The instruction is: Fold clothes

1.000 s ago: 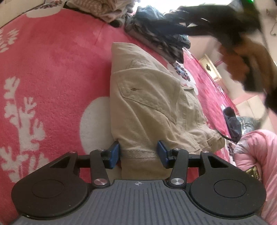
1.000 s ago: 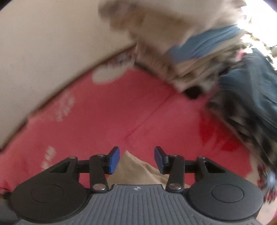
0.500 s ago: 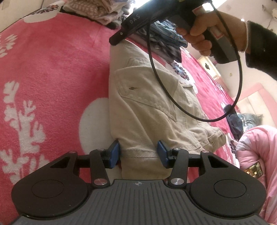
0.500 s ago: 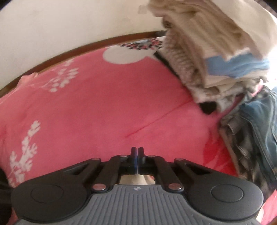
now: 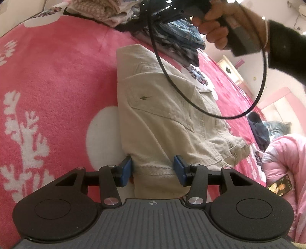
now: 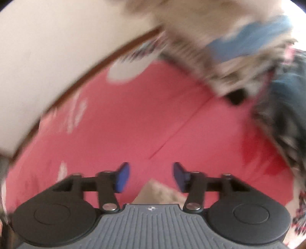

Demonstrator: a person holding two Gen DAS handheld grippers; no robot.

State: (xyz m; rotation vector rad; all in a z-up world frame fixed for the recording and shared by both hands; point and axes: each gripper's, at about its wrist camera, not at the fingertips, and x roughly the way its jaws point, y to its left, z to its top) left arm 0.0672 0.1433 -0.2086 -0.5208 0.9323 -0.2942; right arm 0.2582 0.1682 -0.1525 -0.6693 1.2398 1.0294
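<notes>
Folded beige trousers [image 5: 162, 115] lie on the pink floral blanket [image 5: 57, 80], pocket side up. My left gripper [image 5: 153, 170] is open, its blue pads on either side of the near waistband end, low over the cloth. My right gripper [image 6: 151, 177] is open and empty above the far corner of the trousers [image 6: 158, 193]; that view is blurred. In the left wrist view the right gripper's black body [image 5: 172, 7] and the hand that holds it hang over the far end, with a black cable [image 5: 210, 113] looping down.
A stack of folded knits and a blue garment [image 6: 239, 42] stands at the back, with dark denim and plaid clothes [image 5: 177, 42] beside it. A pink quilt [image 5: 283, 162] and a dark garment [image 5: 258, 130] lie at right. The wall and bed edge [image 6: 76, 80] run at left.
My right gripper was open, shut half a second ago, and has opened again, lifting off the trousers' far corner. My left gripper has stayed open at the waistband.
</notes>
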